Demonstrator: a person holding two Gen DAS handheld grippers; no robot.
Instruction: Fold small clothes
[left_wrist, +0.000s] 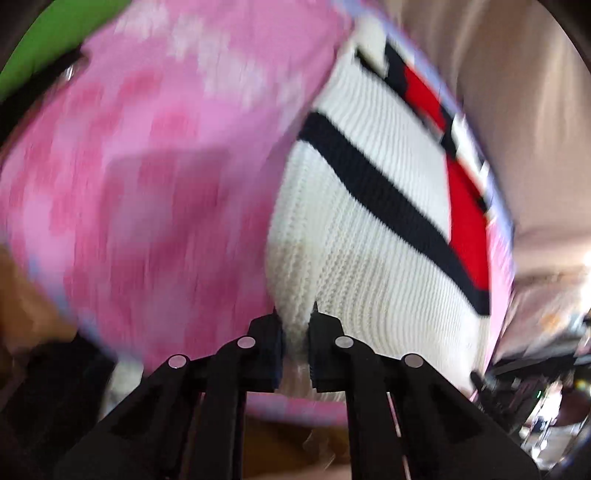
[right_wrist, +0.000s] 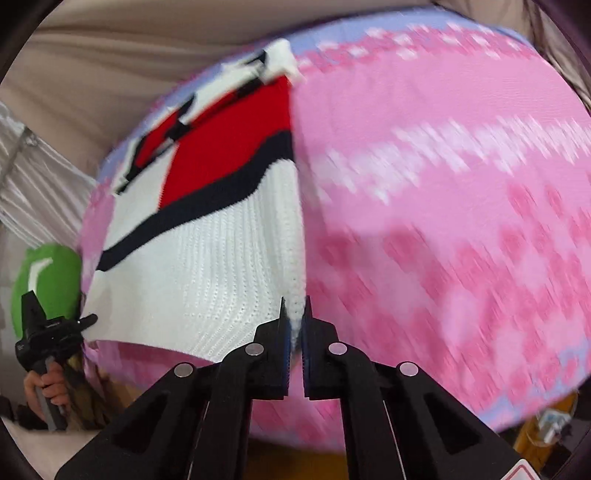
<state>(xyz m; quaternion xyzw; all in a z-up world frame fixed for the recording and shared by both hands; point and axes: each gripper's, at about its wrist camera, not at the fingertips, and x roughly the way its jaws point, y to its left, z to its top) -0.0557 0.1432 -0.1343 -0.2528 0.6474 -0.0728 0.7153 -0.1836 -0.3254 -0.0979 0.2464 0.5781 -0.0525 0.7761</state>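
A small white knit sweater (left_wrist: 369, 229) with a navy stripe and red panels lies on a pink patterned cloth (left_wrist: 147, 166). My left gripper (left_wrist: 295, 321) is shut on the sweater's white hem, which bunches between the fingers. In the right wrist view the same sweater (right_wrist: 207, 258) lies left of centre on the pink cloth (right_wrist: 443, 221). My right gripper (right_wrist: 294, 314) is shut on the sweater's white edge. The left gripper (right_wrist: 86, 321) shows at the far left of that view, at the sweater's other corner, held by a hand (right_wrist: 48, 387).
Beige curtain folds (right_wrist: 110, 55) hang behind the cloth. A green object (right_wrist: 48, 273) stands at the left, also in the left wrist view (left_wrist: 48, 44). Cluttered dark equipment (left_wrist: 535, 387) sits at the lower right. Both views are motion-blurred.
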